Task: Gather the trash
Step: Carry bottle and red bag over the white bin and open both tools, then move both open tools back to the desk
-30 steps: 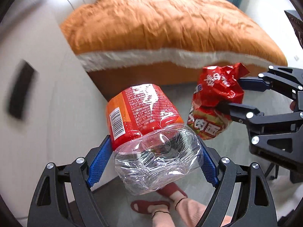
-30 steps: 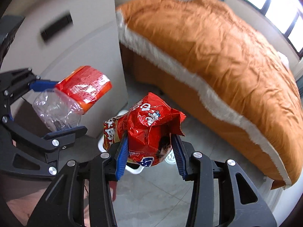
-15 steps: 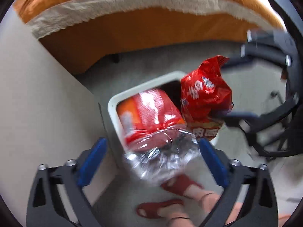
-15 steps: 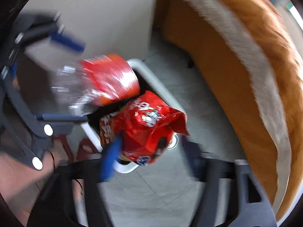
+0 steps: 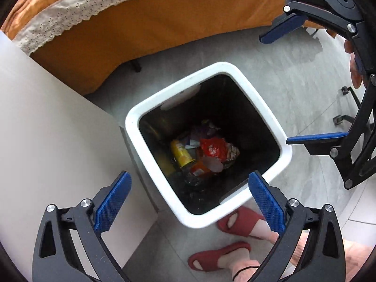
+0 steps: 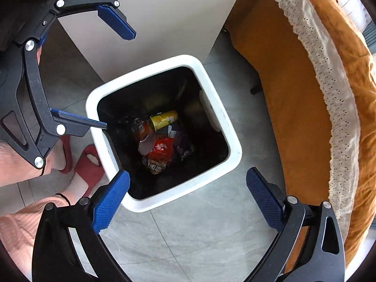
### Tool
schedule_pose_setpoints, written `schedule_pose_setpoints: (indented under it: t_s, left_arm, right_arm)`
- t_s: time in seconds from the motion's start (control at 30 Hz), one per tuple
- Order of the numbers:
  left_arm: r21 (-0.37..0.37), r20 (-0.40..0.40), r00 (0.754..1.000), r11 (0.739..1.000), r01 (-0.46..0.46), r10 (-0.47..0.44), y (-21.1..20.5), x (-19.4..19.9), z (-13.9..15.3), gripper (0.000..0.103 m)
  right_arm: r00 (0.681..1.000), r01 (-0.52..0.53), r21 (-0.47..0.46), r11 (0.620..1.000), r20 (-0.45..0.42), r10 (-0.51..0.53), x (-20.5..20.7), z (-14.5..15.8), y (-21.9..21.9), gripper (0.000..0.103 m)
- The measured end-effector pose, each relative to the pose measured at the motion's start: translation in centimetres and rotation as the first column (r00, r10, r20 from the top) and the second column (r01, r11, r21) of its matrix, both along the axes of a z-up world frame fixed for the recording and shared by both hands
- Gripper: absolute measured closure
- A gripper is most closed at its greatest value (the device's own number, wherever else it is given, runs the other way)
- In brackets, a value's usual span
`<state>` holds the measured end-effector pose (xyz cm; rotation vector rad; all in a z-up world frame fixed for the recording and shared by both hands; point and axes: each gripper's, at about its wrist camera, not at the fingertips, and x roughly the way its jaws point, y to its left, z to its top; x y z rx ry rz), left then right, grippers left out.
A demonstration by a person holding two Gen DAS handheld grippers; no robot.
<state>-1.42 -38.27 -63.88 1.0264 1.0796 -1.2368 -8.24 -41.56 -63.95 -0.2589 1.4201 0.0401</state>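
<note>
A white square trash bin [image 5: 258,103] with a black inside stands on the grey floor; it also shows in the right wrist view [image 6: 221,117]. At its bottom lie the red snack bag [image 5: 212,146], the crushed clear bottle with an orange label [image 5: 199,170], a yellow cup [image 5: 181,154] and other wrappers. The red bag [image 6: 162,150] and yellow cup [image 6: 164,119] show in the right view too. My left gripper [image 5: 190,199] is open and empty above the bin's near edge. My right gripper [image 6: 188,199] is open and empty above the bin; it also appears in the left view [image 5: 286,87].
A bed with an orange cover and white lace trim [image 5: 141,23] runs beside the bin [image 6: 317,94]. A white cabinet [image 5: 47,129] stands against the bin's other side. The person's feet in red slippers [image 5: 242,218] are on the grey tiled floor next to the bin.
Both grippers swung down over the bin and opened. The bottle and the red snack bag left the jaws and now lie inside the bin.
</note>
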Motion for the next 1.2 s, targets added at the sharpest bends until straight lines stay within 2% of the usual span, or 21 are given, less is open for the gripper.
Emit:
schedule_pose_setpoints:
  t_s: [0.23,0.47,0.63,0.73,0.87,0.93,1.1,1.2]
  left_arm:
    - [-0.031,-0.034,0.997,0.997,-0.068,0.067,0.3,-0.1,4.0,0.005]
    - [-0.089,-0.054,0.993,0.989,-0.114,0.110,0.3,-0.8,9.7,0.005]
    - [-0.114,-0.062,0.987,0.981,-0.157,0.151,0.3,-1.1,14.4,0.005]
    - [-0.152,-0.064,0.979,0.968,-0.199,0.191,0.7,-1.2,18.5,0.005]
    - [-0.208,-0.025,0.965,0.943,-0.261,0.262,1.3,-1.0,24.9,0.005]
    - [-0.252,-0.011,0.953,0.921,-0.296,0.303,1.7,-0.7,28.4,0.005]
    - [-0.388,0.022,0.912,0.844,-0.370,0.409,3.5,0.7,37.3,0.005]
    - [-0.441,0.050,0.882,0.802,-0.402,0.469,5.4,1.8,41.2,0.005]
  right_arm:
    - [0.997,0.070,-0.002,0.998,0.034,-0.070,0.2,4.0,-0.4,0.004]
    - [0.985,0.154,-0.004,0.988,0.077,-0.153,-0.3,9.5,-0.8,0.004]
    - [0.959,0.268,-0.013,0.963,0.101,-0.265,-1.4,14.1,-1.4,0.004]
    - [0.933,0.337,-0.015,0.942,0.143,-0.331,-2.3,18.0,-1.4,0.004]
    - [0.894,0.396,-0.026,0.918,0.239,-0.379,-3.3,24.8,-1.2,0.004]
    - [0.872,0.417,-0.019,0.909,0.291,-0.394,-3.4,27.8,-1.2,0.004]
    - [0.796,0.449,0.048,0.892,0.432,-0.424,-2.8,35.8,-0.9,0.004]
    - [0.771,0.412,0.111,0.904,0.486,-0.411,-1.5,39.4,-0.3,0.004]
